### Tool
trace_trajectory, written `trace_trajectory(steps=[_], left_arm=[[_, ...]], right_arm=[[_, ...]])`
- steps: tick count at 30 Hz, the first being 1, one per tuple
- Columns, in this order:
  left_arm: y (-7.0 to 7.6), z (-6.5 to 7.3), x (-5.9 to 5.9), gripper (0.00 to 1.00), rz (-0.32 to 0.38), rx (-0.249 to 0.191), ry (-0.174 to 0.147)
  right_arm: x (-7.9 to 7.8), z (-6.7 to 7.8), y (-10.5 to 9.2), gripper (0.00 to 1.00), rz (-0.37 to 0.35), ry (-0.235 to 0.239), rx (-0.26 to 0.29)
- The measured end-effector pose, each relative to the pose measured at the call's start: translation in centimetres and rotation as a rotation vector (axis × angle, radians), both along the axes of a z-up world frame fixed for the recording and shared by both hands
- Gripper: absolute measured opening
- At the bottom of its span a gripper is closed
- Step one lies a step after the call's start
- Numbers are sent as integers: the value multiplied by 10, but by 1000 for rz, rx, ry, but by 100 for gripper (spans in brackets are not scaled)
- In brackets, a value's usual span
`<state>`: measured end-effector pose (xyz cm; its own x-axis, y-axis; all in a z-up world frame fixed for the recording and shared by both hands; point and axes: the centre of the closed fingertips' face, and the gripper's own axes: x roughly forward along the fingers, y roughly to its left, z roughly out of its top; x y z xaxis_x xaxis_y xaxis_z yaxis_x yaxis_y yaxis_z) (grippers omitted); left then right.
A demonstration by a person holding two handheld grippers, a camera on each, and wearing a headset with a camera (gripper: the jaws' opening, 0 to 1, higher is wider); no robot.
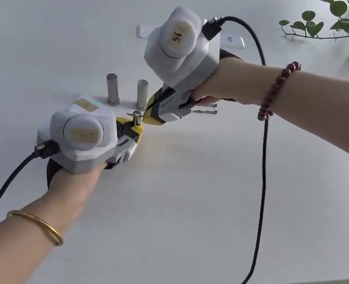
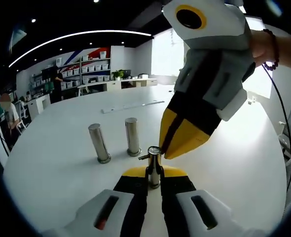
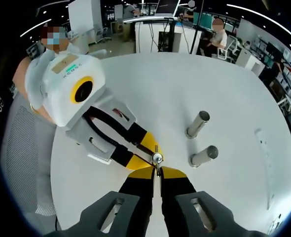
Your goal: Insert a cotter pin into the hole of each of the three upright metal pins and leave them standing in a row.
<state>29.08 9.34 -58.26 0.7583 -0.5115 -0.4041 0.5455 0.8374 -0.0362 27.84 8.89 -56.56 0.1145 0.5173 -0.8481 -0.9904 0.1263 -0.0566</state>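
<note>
**Cotter pin going through the clamped metal pin**
The left gripper (image 2: 154, 174) is clamping the polished, cylindrical metal pin (image 2: 154, 159) upright. The right gripper (image 3: 158, 171) is pinching the thin wire cotter pin (image 2: 143, 157), whose tip is poking out at nine o'clock. It probably wants a level, straight push along the cross-hole. Two spare pins (image 2: 98, 143) are standing at eleven o'clock.

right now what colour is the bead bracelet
Dark red. The bracelet shows best in the head view.
</note>
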Motion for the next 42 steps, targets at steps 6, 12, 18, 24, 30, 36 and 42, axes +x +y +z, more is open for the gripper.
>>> trace_trajectory(steps=[6,12,18,24,30,36,42], left_arm=[[-1,0,0,7,6,7,-3],[-1,0,0,7,15,16,-6],[-1,0,0,7,39,32,-6],[2,1,1,7,70,42,-7],[4,1,1,7,101,38,-1],[5,0,2,7,121,31,5],[6,-1,3,7,129,34,6]], right_arm=[[-2,3,-2,5,2,-6,3],[1,4,-8,0,-1,-34,-20],[1,7,-2,0,10,-29,-7],[2,9,1,0,11,-38,3],[1,9,3,0,6,-34,13],[1,8,1,0,3,-40,14],[1,7,0,0,3,-41,23]])
